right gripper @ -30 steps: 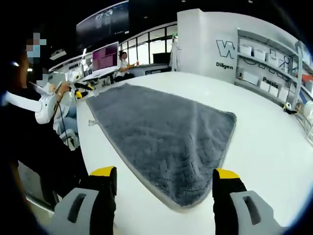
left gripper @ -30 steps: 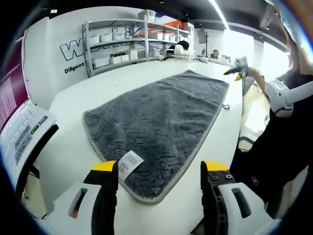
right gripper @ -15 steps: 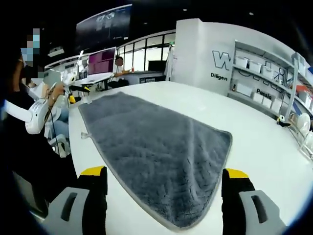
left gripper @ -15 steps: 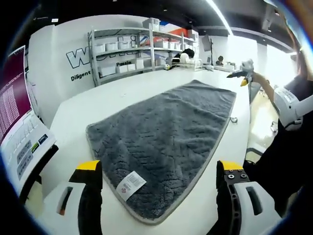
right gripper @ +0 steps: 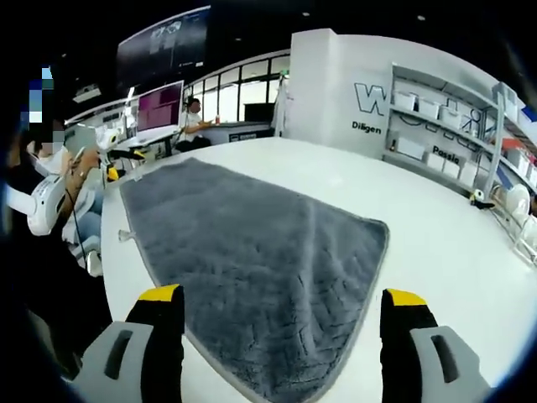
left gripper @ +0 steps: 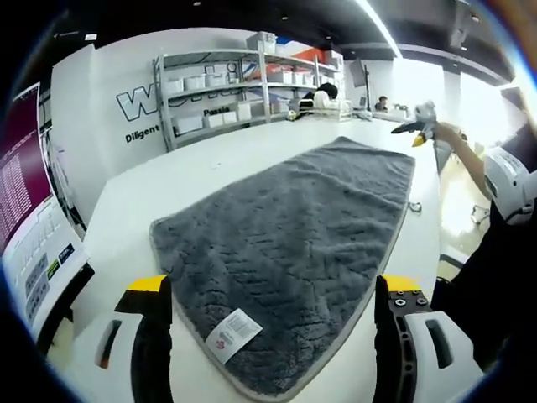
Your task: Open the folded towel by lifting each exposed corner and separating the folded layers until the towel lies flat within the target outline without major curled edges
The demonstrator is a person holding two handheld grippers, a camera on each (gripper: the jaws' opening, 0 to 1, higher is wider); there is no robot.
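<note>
2 grippers hang over opposite ends of a grey towel (left gripper: 289,252) that lies spread on a white table (left gripper: 210,164). In the left gripper view, the left gripper (left gripper: 273,290) has its yellow-tipped jaws wide apart with nothing between them, and the towel's near rounded corner sits just ahead of and between the jaws. A white care label (left gripper: 232,333) lies on that corner, closer to the left jaw. From there the towel runs away toward the far end, where the right gripper (left gripper: 417,126) shows small, held in a hand (left gripper: 449,133) above the table's edge. In the right gripper view, the right gripper (right gripper: 281,294) likewise has its jaws spread and holds nothing, and the towel's (right gripper: 252,252) near corner lies between them. A soft ridge (right gripper: 323,252) runs along the cloth ahead of the right jaw. Past the far end, the left gripper (right gripper: 117,155) appears beside a person's white sleeve (right gripper: 42,197). Metal shelving (left gripper: 243,84) with white bins stands behind the table.
</note>
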